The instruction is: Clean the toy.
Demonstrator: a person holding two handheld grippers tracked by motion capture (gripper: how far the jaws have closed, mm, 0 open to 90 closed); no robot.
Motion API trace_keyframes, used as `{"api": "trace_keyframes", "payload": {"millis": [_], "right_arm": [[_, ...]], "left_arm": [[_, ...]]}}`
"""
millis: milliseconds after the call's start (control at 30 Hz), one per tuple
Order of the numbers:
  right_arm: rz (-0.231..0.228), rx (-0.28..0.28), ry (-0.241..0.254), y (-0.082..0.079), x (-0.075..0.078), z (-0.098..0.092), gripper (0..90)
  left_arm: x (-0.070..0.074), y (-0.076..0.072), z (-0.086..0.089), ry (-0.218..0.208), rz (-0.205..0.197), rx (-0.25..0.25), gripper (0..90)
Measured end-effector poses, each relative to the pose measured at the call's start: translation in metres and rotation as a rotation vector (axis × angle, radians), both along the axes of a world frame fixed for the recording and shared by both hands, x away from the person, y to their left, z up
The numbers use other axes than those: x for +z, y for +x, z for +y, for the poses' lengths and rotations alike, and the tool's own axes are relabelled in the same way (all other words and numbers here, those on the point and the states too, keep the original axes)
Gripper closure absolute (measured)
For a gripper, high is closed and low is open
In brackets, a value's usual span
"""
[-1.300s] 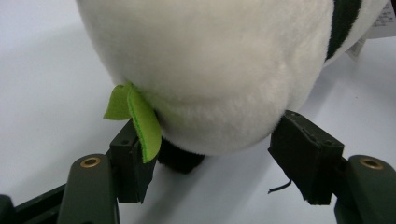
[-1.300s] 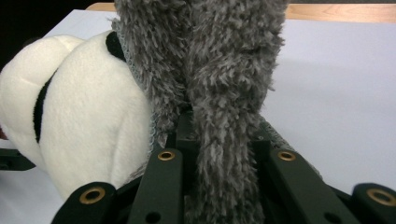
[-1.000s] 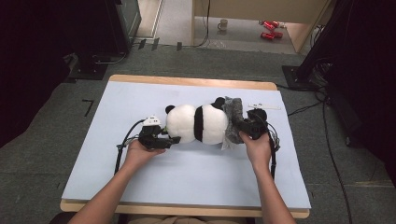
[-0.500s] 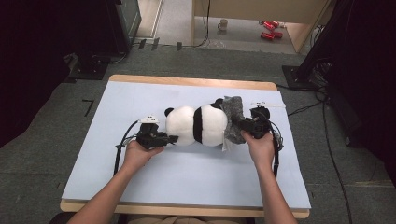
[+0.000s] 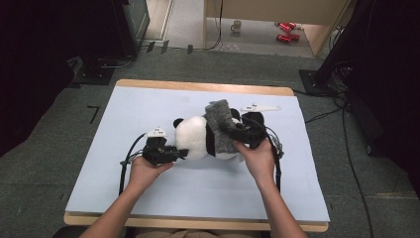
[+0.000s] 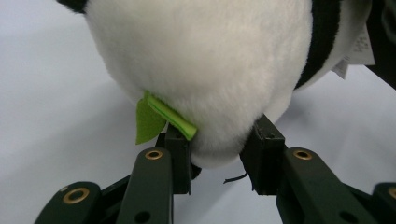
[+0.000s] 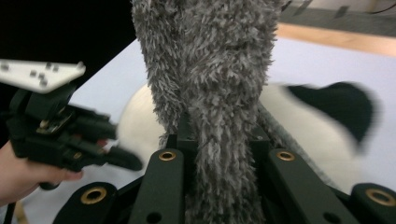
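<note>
1. From the high view: lay on the middle of the light blue table (image 5: 99, 193), a plush panda (image 5: 195, 139), head toward the left gripper (image 5: 183, 152). Sat just at the toy's white end, that gripper, held in the left hand (image 5: 146, 171). Draped over the panda's far half, a grey fuzzy cloth (image 5: 222, 128), pinched by the right gripper (image 5: 233, 133) in the right hand (image 5: 257, 157).
2. From the left gripper view: pressed into a fold of white fur from both sides, the two black jaws, after closing in and easing slightly. Poked out beside one jaw, a green felt leaf (image 6: 152, 119).
3. From the right gripper view: clamped tight on the grey cloth, jaws nearly together, the cloth rising up between them. Showed blurred behind it, the panda's white body and a black ear.
</note>
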State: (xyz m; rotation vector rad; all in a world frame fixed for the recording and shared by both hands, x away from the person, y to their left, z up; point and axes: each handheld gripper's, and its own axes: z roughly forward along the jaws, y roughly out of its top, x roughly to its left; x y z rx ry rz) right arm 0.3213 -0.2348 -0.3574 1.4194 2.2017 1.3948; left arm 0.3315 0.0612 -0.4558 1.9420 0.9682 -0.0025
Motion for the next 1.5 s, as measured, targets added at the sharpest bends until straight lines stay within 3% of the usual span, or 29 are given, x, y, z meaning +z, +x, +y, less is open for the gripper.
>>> {"api": "trace_keyframes", "payload": {"millis": [100, 233, 600, 767, 967, 1167, 1500], "right_arm": [[0.015, 0.038, -0.01, -0.001, -0.007, 0.015, 75.6], [0.023, 0.072, -0.008, 0.0, -0.012, 0.03, 75.5], [-0.003, 0.137, -0.037, 0.005, -0.024, 0.072, 74.4], [-0.009, 0.155, -0.052, 0.007, -0.031, 0.083, 74.6], [-0.029, 0.174, -0.117, 0.012, -0.044, 0.081, 75.6], [-0.045, 0.137, -0.193, 0.014, -0.044, 0.071, 75.7], [-0.035, 0.036, -0.153, 0.019, -0.03, 0.025, 76.2]], "left_arm": [[0.0, -0.002, -0.002, -0.016, -0.029, 0.038, 66.1], [0.0, -0.006, -0.004, -0.018, -0.061, 0.052, 66.6], [-0.001, -0.012, -0.005, -0.025, -0.083, 0.07, 67.1], [-0.002, -0.018, -0.006, 0.008, -0.102, 0.074, 67.2], [-0.01, -0.015, -0.008, 0.065, -0.078, 0.068, 67.9], [-0.013, -0.008, -0.002, 0.053, -0.044, 0.068, 69.3], [-0.013, 0.0, 0.005, 0.025, -0.013, 0.056, 70.4]]}}
